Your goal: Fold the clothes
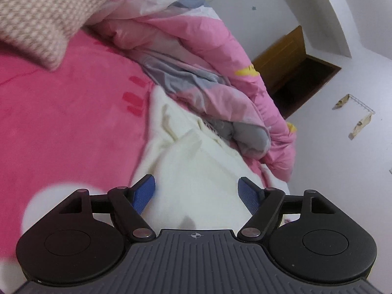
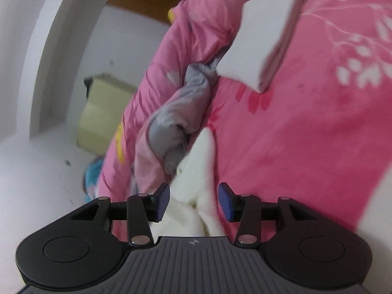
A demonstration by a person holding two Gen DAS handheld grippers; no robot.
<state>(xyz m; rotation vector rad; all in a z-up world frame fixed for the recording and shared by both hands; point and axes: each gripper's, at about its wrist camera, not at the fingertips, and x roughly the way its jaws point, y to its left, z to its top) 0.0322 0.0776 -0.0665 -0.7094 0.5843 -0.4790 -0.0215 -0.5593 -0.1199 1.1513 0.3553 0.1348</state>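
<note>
Big pink bedsheet (image 1: 61, 122) with a bunched-up pink quilt (image 1: 196, 49) along its far edge, cream garment (image 1: 196, 161) crumpled beside it, and both the left gripper (image 1: 196, 191) and right gripper (image 2: 194, 202) hover over it, fingers spread apart, gripping nothing.

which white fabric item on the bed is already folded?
The white folded garment at the far end of the pink bedsheet: a flat, square-edged stack. The cream garment between the right gripper pads is still rumpled against the pink quilt.
</note>
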